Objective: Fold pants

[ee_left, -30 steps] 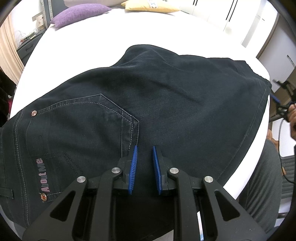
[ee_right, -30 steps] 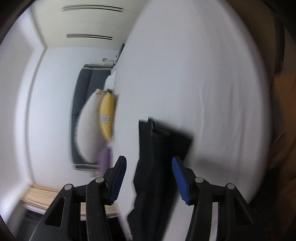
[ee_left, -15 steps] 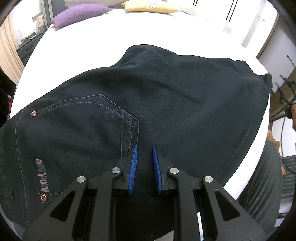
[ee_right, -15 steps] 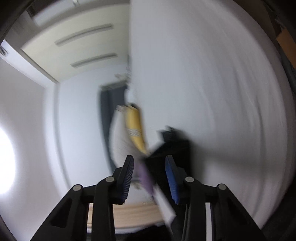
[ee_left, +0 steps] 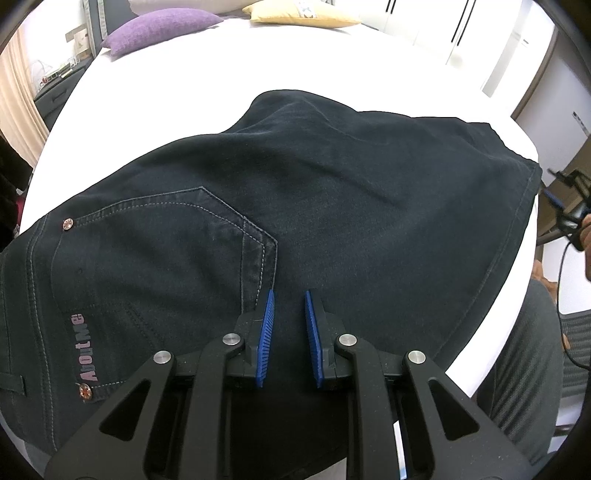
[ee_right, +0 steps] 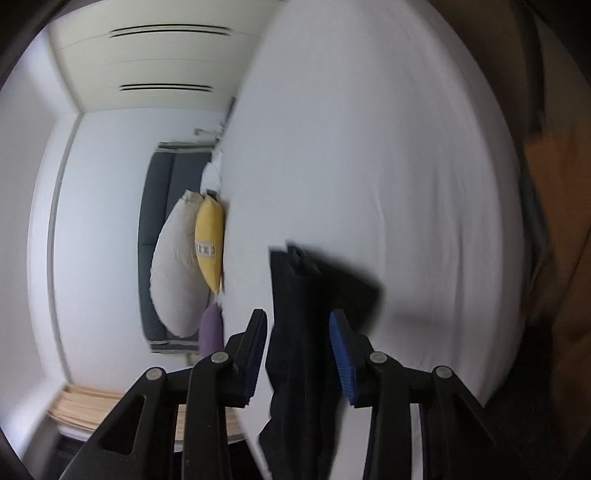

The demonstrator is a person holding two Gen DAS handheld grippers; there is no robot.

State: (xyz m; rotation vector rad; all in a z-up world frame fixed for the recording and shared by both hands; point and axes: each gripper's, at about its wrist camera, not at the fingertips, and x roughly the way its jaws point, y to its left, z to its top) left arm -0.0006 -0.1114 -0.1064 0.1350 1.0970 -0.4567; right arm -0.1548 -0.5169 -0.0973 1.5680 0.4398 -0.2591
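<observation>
Dark denim pants (ee_left: 295, 206) lie flat on a white bed (ee_left: 207, 74), back pocket and "About Me" label at the left, leg end at the right edge. My left gripper (ee_left: 288, 295) hovers just over the seat near the pocket's corner, jaws slightly apart, holding nothing. In the tilted right wrist view my right gripper (ee_right: 297, 317) is open, with the pants' end (ee_right: 306, 295) between its blue fingers; whether they touch the cloth is unclear.
A purple pillow (ee_left: 162, 22) and a yellow pillow (ee_left: 303, 14) lie at the head of the bed. White wardrobe doors (ee_left: 480, 40) stand at the back right. A person's leg (ee_left: 528, 347) is beside the bed's right edge.
The right gripper swung and rolled, narrowing its jaws half a second ago, then widened again around the pants' end. The left gripper and the pants stayed still.
</observation>
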